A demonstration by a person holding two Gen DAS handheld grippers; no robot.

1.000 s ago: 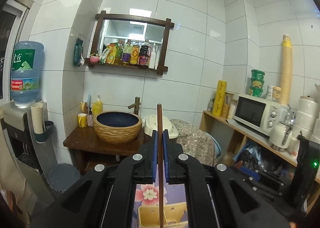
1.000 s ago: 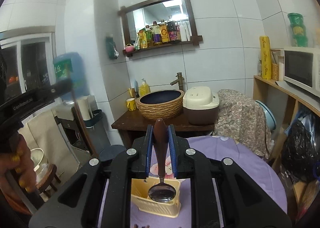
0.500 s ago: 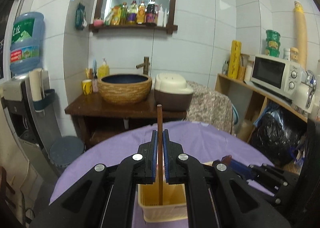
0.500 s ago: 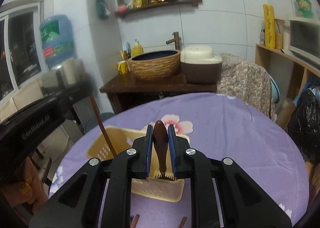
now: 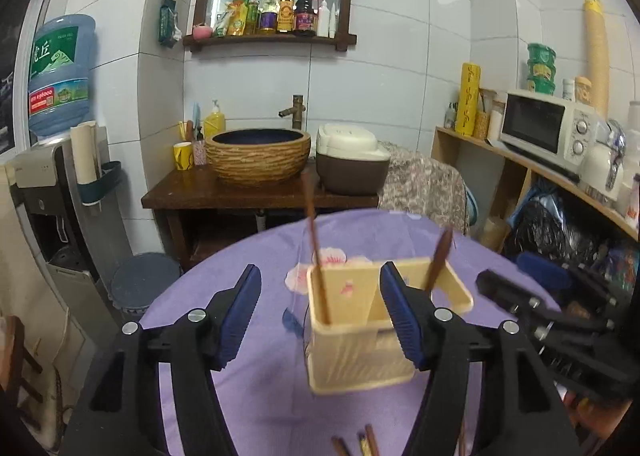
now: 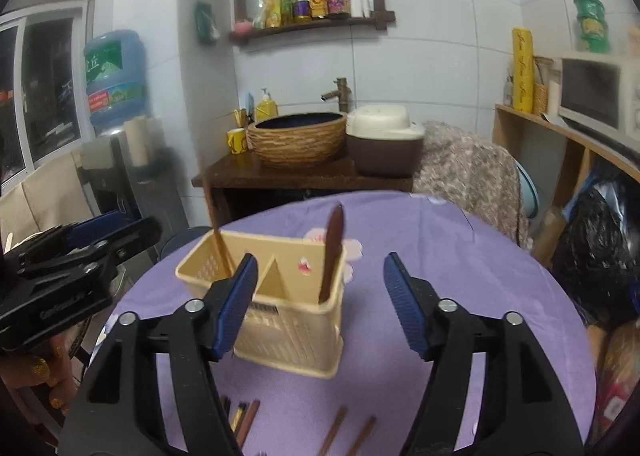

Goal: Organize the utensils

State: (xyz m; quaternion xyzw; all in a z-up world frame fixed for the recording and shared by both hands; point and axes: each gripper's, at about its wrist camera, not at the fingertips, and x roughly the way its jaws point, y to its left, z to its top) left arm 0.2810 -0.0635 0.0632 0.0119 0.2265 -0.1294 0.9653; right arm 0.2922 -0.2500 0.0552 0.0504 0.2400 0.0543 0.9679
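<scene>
A cream perforated plastic utensil caddy (image 6: 280, 308) stands on a round table under a purple floral cloth (image 6: 460, 296), a thin brown chopstick (image 5: 314, 252) leaning in its left compartment and a dark wooden spoon handle (image 6: 333, 252) in its right. Left gripper (image 5: 320, 320) and right gripper (image 6: 318, 304) hover spread wide, empty.

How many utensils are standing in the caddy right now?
2: a chopstick in the left compartment of the yellow caddy, a wooden-handled spoon in the right. More chopsticks lie loose on the tablecloth.
</scene>
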